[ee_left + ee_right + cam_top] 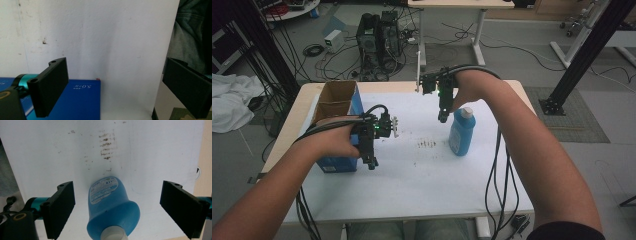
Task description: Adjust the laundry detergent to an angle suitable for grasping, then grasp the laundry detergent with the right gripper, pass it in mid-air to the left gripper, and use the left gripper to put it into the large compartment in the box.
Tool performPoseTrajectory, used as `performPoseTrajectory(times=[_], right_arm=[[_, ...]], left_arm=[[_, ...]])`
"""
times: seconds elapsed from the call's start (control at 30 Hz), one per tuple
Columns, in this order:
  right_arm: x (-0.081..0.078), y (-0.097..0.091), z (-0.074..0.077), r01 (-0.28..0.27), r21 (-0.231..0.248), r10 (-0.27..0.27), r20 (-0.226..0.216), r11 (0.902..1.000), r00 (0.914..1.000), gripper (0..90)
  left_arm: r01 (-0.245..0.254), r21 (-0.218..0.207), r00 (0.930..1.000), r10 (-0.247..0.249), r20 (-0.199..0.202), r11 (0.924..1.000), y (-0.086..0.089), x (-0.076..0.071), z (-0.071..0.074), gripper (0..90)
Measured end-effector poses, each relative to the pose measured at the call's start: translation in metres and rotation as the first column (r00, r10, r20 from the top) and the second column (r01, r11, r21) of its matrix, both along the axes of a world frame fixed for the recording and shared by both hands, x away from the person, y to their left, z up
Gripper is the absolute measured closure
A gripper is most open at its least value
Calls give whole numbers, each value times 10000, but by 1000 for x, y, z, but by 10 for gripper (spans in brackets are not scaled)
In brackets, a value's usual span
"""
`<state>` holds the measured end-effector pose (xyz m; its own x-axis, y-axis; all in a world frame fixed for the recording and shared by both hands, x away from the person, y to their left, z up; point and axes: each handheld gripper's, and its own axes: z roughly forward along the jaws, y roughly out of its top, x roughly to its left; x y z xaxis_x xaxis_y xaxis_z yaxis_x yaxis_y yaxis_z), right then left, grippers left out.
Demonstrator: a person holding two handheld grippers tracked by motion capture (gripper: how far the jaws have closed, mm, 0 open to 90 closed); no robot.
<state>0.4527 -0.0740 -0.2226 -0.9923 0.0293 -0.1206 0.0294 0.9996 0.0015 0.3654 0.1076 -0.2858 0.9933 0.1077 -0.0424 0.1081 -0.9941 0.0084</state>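
Observation:
A blue bottle [461, 134] with a white cap [467, 112] stands upright on the white sheet [422, 185], right of centre. My right gripper [443, 118] hangs just left of the cap, pointing down. In the right gripper view its jaws [117, 195] are open wide, with the bottle [110, 202] between them and untouched by either. An open-topped blue box [337, 107] stands at the table's left. My left gripper [371, 163] points down at the box's front right corner. It is open [115, 72] with nothing between its jaws; the blue box [82, 100] lies at lower left.
Brown smudges [427, 144] mark the sheet left of the bottle. Cables [497, 190] trail from both grippers over the table's front edge. Behind the table stand a computer tower [379, 37], floor cables and another desk [452, 5]. Black frame posts [584, 55] rise at both sides.

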Motion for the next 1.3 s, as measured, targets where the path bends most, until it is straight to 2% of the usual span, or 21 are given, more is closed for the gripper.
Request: performPoseTrajectory(times=[0.2, 0.23, 0.43, 0.5, 0.6, 0.77, 0.8, 0.93, 0.97, 1.0, 1.03, 1.07, 1.1, 1.13, 1.17, 1.23, 1.3], right_arm=[[-3, -1, 1, -7, -18, 7, 64, 10000, 10000, 117], [-4, -1, 2, -65, -1, 65, 94, 10000, 9999, 117], [-4, -2, 3, -50, -35, 51, 81, 10000, 10000, 117], [-3, -3, 2, -40, 8, 40, 56, 10000, 10000, 117], [-2, -3, 0, 10, -26, -9, 90, 10000, 10000, 117], [-3, -3, -1, 53, 194, -53, 39, 9998, 10000, 117], [-3, -4, -1, 70, 297, -71, 30, 9995, 10000, 117], [-5, -6, -1, 165, 439, -167, 42, 9989, 9999, 117], [-6, -7, -1, 232, 563, -235, 51, 9981, 9997, 117], [-7, -7, -1, 273, 725, -275, 24, 9970, 9996, 117], [-7, -8, 0, 308, 882, -309, -3, 9956, 9995, 117], [-7, -8, 0, 308, 882, -309, -3, 9956, 9995, 117], [-7, -9, 2, 370, 1055, -368, -41, 9937, 9993, 117], [-8, -11, 3, 494, 1626, -471, -178, 9854, 9987, 117], [-8, -11, 3, 494, 1626, -471, -178, 9854, 9987, 117], [-11, -13, 5, 802, 2308, -741, -351, 9697, 9966, 117], [-10, -15, 7, 837, 2721, -750, -422, 9586, 9963, 117]], left_arm=[[-7, 133, 10000, 6, 40, 9999, -1, -1, 2, 64], [-8, 39, 9999, 8, 104, 10000, 0, -1, 1, 64], [-43, 80, 10000, 44, -80, 10000, -1, -1, 0, 64], [99, 148, 9999, -99, -32, 9998, -2, 0, 0, 64], [48, 49, 10000, -49, 54, 10000, -3, 1, 0, 64], [55, 80, 10000, -54, -63, 10000, -2, -1, 0, 64], [89, 102, 9999, -89, 58, 9999, -1, -1, 1, 64], [54, 116, 9999, -55, 99, 9999, 0, -3, 1, 64], [-11, 102, 10000, 11, -15, 9999, 0, -4, 0, 64], [95, 108, 9999, -96, 83, 9999, 0, -4, 0, 64], [-70, 78, 10000, 70, -52, 9999, 0, -5, 0, 64], [41, 104, 9999, -43, 156, 9999, 0, -5, 1, 64], [37, 98, 9999, -38, 123, 9999, -1, -6, 1, 64], [37, 66, 9999, -37, 100, 10000, -1, -6, 2, 64], [107, 66, 9997, -108, 202, 9999, -1, -7, 2, 64], [78, 91, 9999, -80, 146, 9999, -1, -8, 3, 64], [54, 86, 9999, -55, 138, 9999, -2, -9, 4, 64]])
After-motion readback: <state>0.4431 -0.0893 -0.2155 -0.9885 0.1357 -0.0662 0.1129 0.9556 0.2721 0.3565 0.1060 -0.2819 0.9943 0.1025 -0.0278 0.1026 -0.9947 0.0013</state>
